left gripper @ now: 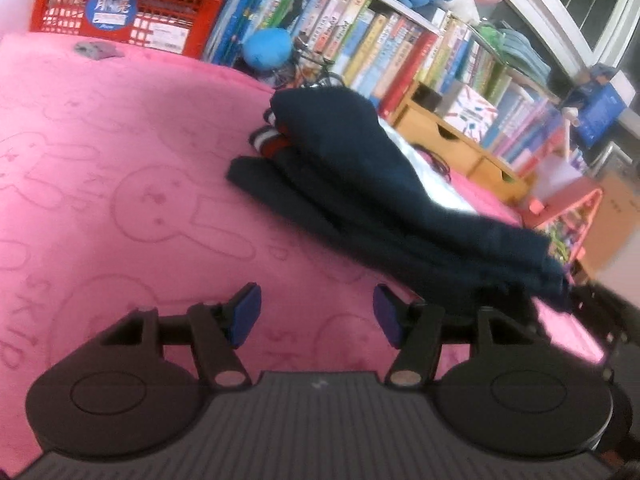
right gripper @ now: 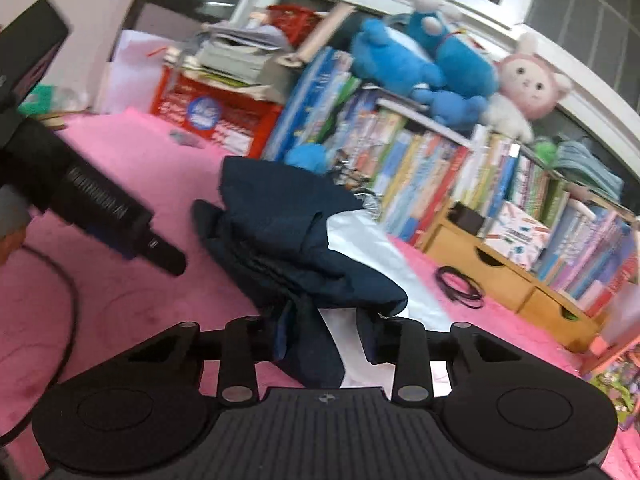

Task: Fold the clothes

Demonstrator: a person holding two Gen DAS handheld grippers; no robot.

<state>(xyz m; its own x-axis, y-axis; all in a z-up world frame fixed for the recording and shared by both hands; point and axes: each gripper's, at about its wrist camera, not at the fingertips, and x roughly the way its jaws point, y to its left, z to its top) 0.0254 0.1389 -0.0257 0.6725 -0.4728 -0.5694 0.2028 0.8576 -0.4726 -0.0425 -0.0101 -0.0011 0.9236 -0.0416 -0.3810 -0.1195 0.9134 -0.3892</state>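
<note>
Left gripper (left gripper: 316, 316) spread over bare pink blanket (left gripper: 120, 184), navy garment (left gripper: 360, 184) just right of it; right gripper (right gripper: 324, 340) pinching the garment's near edge, bookshelf (right gripper: 460, 176) beyond.

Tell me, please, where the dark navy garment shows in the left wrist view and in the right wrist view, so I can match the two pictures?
Left wrist view: the dark navy garment lies right of centre on the pink blanket, beyond the open left gripper.
Right wrist view: it fills the centre, its near edge between the right gripper fingers.
Shared landmark: the red crate behind the blanket.
</note>
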